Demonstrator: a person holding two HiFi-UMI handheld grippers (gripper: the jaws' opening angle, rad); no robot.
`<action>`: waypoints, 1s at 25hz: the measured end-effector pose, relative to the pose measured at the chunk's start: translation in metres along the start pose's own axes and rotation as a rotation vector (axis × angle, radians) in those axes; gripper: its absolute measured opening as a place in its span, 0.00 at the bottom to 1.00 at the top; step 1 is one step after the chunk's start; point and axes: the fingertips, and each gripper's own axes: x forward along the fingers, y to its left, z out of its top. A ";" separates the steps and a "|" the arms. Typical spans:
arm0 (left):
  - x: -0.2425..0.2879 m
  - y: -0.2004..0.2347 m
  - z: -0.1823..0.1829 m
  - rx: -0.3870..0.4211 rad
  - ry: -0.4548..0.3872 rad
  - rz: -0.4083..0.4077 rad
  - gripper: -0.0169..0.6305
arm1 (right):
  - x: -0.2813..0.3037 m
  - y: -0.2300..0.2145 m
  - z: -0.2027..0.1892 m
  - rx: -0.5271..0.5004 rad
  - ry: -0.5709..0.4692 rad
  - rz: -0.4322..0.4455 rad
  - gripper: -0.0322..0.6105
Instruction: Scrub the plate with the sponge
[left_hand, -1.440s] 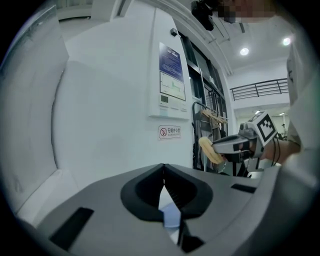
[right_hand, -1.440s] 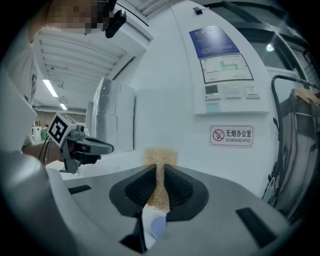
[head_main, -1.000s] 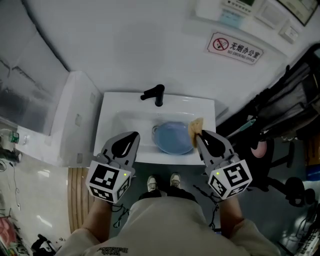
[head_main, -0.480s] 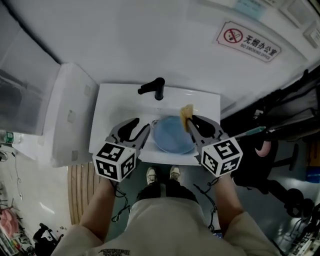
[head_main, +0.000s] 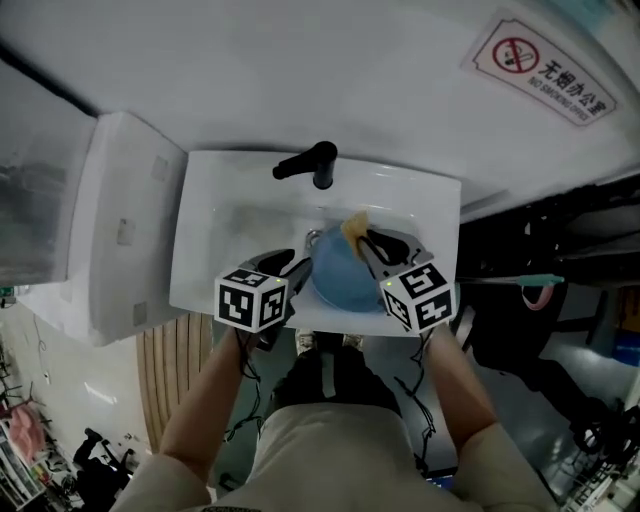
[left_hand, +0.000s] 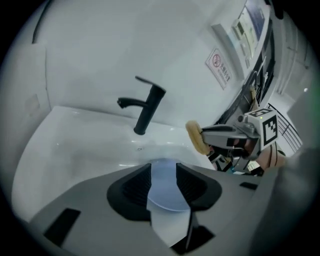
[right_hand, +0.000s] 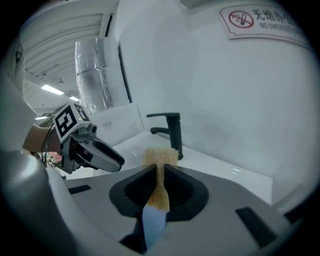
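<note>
A blue plate (head_main: 345, 278) lies in the white sink (head_main: 215, 235) below the black faucet (head_main: 312, 165). My right gripper (head_main: 363, 240) is shut on a yellow sponge (head_main: 353, 228), which hangs over the plate's far rim. In the right gripper view the sponge (right_hand: 160, 159) is pinched flat between the jaws, with the plate (right_hand: 152, 222) below. My left gripper (head_main: 292, 268) is low at the plate's left edge. Its jaws have just been opening, and nothing is gripped. In the left gripper view the plate (left_hand: 163, 192) shows through that open gap, beyond the jaws.
A white cabinet (head_main: 115, 230) stands against the sink's left side. A no-smoking sign (head_main: 545, 70) hangs on the wall behind. The person's shoes (head_main: 325, 345) are on the floor under the sink's front edge. Dark furniture (head_main: 560, 300) crowds the right.
Both grippers have come down from in front of the sink to just over the basin. The left jaws went from shut to open. The sponge moved over the plate.
</note>
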 end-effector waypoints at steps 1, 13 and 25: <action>0.010 0.005 -0.009 -0.015 0.029 -0.007 0.28 | 0.009 0.000 -0.008 -0.002 0.020 0.010 0.14; 0.101 0.045 -0.090 -0.156 0.298 -0.029 0.32 | 0.095 0.013 -0.110 -0.014 0.263 0.144 0.14; 0.125 0.059 -0.111 -0.219 0.373 -0.017 0.16 | 0.145 0.026 -0.162 -0.051 0.421 0.256 0.15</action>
